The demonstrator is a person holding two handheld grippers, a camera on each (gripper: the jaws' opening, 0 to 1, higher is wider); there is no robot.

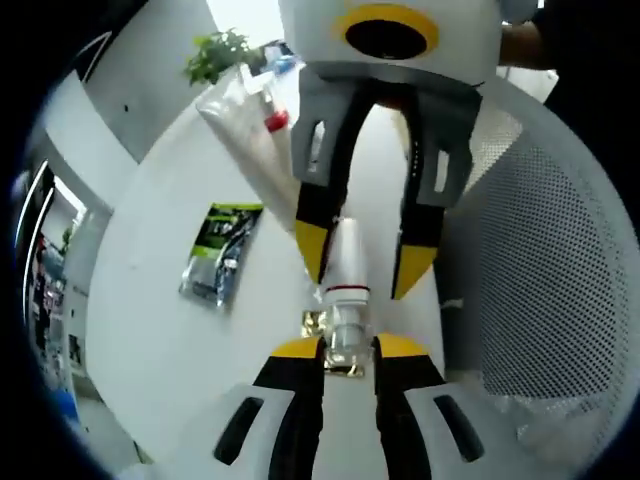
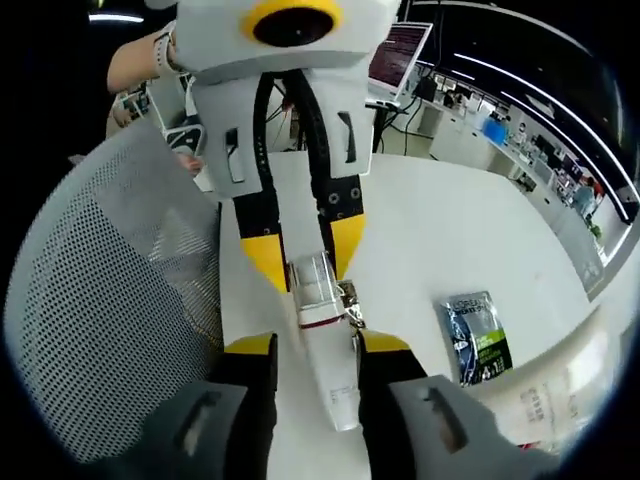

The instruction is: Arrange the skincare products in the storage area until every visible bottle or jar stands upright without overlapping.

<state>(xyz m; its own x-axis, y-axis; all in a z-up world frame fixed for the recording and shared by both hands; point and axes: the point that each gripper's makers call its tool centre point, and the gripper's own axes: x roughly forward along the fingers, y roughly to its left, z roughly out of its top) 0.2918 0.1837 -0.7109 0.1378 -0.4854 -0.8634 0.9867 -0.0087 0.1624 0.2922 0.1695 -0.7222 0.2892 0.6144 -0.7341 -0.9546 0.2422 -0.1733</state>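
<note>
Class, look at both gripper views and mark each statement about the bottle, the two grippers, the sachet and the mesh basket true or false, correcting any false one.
1. Both grippers hold one white bottle between them. True: the left gripper grips its clear-capped end, the right gripper its body.
2. The bottle stands upright in the basket. False: it is held lying lengthwise above the white table.
3. A dark and green sachet lies flat on the table. True.
4. The mesh basket is black. False: it is white.
5. The sachet lies inside the basket. False: it lies on the table, outside it.
</note>
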